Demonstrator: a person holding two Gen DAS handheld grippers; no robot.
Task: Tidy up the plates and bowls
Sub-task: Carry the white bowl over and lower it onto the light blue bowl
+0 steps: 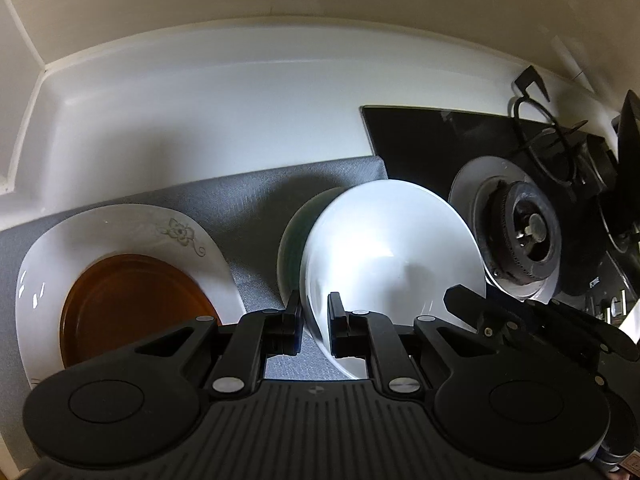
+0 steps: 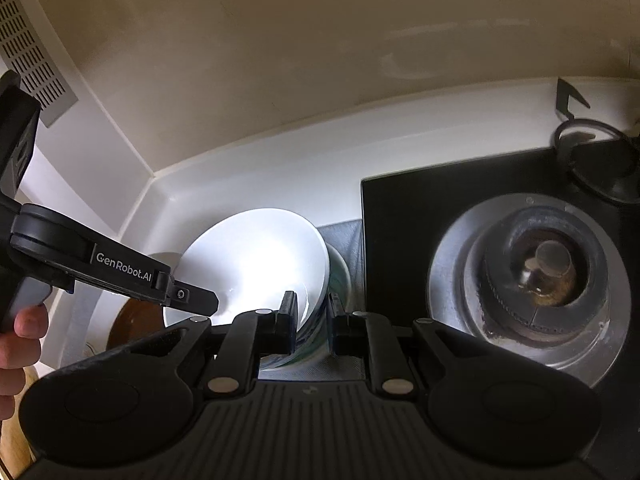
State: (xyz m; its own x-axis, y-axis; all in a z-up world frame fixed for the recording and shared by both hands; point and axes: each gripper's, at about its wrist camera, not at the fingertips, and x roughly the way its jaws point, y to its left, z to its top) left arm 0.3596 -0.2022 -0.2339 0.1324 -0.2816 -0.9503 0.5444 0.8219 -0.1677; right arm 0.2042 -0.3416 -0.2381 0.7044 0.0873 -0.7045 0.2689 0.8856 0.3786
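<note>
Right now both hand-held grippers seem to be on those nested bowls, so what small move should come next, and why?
Probably lift the white bowl a little with the left hand-held gripper, since it pinches that rim while the right hand-held gripper clamps the green-patterned bowl under it. Separating them seems needed before either joins the stacked plates.

You have a grey mat spread on the white counter, its right edge touching the black glass stove top. You see a round gas burner on a silver ring, with a black pot grate behind it. A cream wall backs the counter; a vent grille sits on the left wall.
</note>
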